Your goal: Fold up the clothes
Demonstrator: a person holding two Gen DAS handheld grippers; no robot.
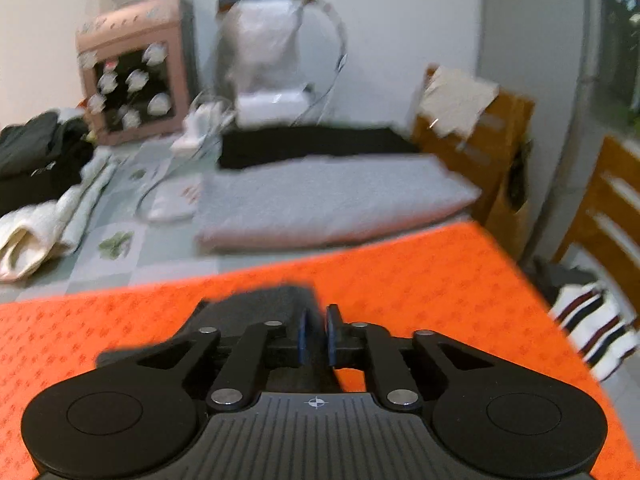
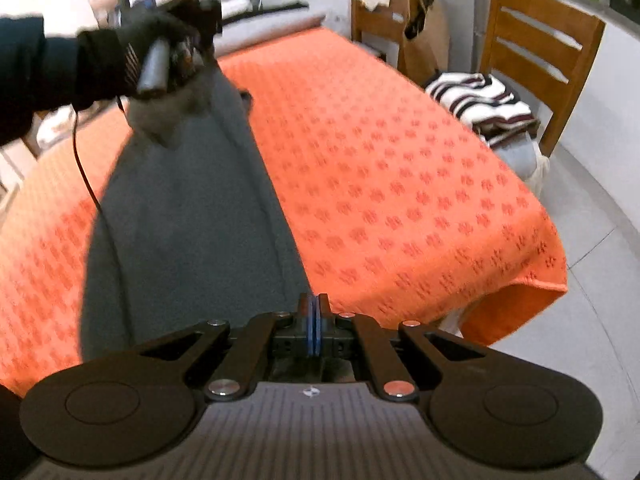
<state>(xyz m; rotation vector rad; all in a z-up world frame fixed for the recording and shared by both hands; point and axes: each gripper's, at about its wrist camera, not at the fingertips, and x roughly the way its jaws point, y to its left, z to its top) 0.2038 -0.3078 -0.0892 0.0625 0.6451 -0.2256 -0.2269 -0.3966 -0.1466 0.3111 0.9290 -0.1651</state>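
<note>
A dark grey garment point(image 2: 192, 220) lies lengthwise on the orange tablecloth point(image 2: 400, 180). My right gripper point(image 2: 314, 320) is shut at the garment's near edge, its blue pads pressed together on the cloth. At the far end a gloved hand point(image 2: 116, 60) holds the other gripper, and the garment's far corner rises up to it, blurred. In the left wrist view my left gripper point(image 1: 317, 334) has its blue pads apart with a clear gap. The dark garment point(image 1: 272, 300) sits just under and ahead of them on the orange cloth point(image 1: 400, 272).
Beyond the orange cloth are a folded grey stack point(image 1: 332, 200), a black item point(image 1: 312, 144), a pink box point(image 1: 136, 68) and rolled white towels point(image 1: 40, 224). A wooden chair point(image 2: 540, 32) holds a striped garment point(image 2: 480, 104). The table's corner point(image 2: 540, 280) drops to tiled floor.
</note>
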